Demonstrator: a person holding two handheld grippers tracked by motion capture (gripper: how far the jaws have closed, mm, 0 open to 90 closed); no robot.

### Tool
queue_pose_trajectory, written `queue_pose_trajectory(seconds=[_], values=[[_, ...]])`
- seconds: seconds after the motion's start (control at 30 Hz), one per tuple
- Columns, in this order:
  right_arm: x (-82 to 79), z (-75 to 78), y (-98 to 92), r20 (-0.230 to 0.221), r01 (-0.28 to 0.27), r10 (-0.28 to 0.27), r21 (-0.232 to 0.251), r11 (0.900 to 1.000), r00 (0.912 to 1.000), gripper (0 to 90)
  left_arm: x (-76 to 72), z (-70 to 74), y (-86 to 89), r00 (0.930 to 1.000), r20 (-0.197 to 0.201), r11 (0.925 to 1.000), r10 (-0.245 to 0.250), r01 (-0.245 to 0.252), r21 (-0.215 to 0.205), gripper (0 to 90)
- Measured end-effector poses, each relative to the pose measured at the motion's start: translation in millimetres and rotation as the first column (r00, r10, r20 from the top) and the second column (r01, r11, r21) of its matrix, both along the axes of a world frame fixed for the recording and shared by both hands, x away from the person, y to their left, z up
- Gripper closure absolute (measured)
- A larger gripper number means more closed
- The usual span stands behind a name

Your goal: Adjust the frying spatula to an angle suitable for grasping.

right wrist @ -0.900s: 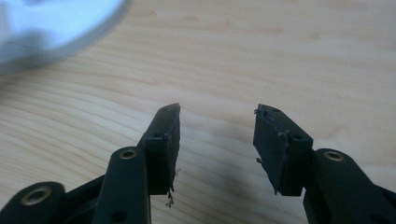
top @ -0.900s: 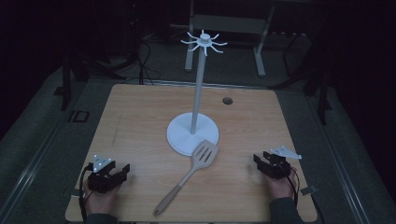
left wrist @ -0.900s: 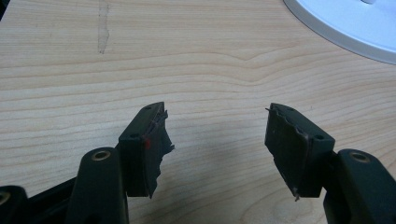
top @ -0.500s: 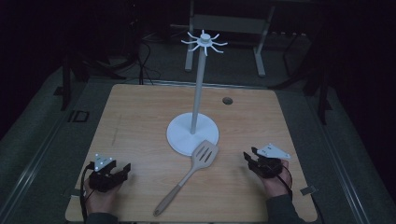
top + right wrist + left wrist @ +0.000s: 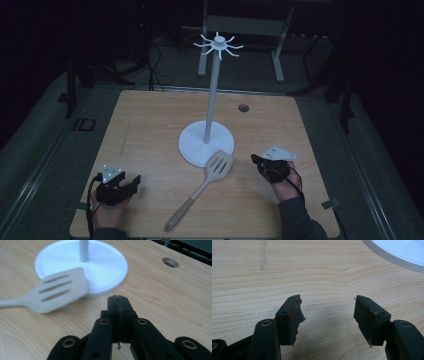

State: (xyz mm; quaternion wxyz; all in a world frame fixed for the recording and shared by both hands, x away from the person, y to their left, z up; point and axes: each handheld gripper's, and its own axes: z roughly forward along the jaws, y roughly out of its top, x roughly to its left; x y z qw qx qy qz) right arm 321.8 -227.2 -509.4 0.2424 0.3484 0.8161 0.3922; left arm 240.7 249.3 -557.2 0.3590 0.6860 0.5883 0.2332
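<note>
A pale slotted spatula point(image 5: 206, 185) lies on the wooden table point(image 5: 150, 125), its head point(image 5: 61, 288) resting on the rim of a white stand's round base point(image 5: 192, 145). The stand's thin pole rises to a hub with short hooks point(image 5: 218, 45). My right gripper point(image 5: 256, 160) is to the right of the spatula head, jaws shut together with nothing between them point(image 5: 117, 302). My left gripper point(image 5: 134, 181) rests at the table's front left, its jaws open over bare wood point(image 5: 327, 312), and the stand's base point(image 5: 397, 252) lies beyond them.
A small round hole point(image 5: 243, 108) sits in the table behind the stand. Dark floor, cables and a metal frame point(image 5: 245, 30) lie beyond the far edge. Bare wood stretches across the left half of the table.
My right gripper has moved left and slightly forward, toward the spatula head. The left gripper, the spatula and the stand have stayed put.
</note>
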Motion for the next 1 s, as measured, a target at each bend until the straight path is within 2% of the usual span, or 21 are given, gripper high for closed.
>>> queue_pose_trajectory(seconds=[0.2, 0.63, 1.0], values=[[11.3, 2.4, 22.9, -0.051, -0.069, 0.069, 0.006, 0.998, 0.9963, 89.8, 0.0, 0.1, -0.1, 1.0, 0.0, 1.0, -0.002, 0.002, 0.001, 38.9], [28.7, -7.7, 79.1, -0.087, -0.187, 0.182, -0.046, 0.981, 0.9794, 89.8, 0.0, 0.5, 0.1, 1.0, -0.001, 1.0, -0.002, 0.002, 0.0, 39.0], [36.4, -19.4, 91.5, -0.12, -0.192, 0.182, -0.075, 0.979, 0.976, 89.9, 0.1, 0.5, -0.8, 1.0, -0.004, 1.0, -0.005, 0.005, 0.003, 39.0]])
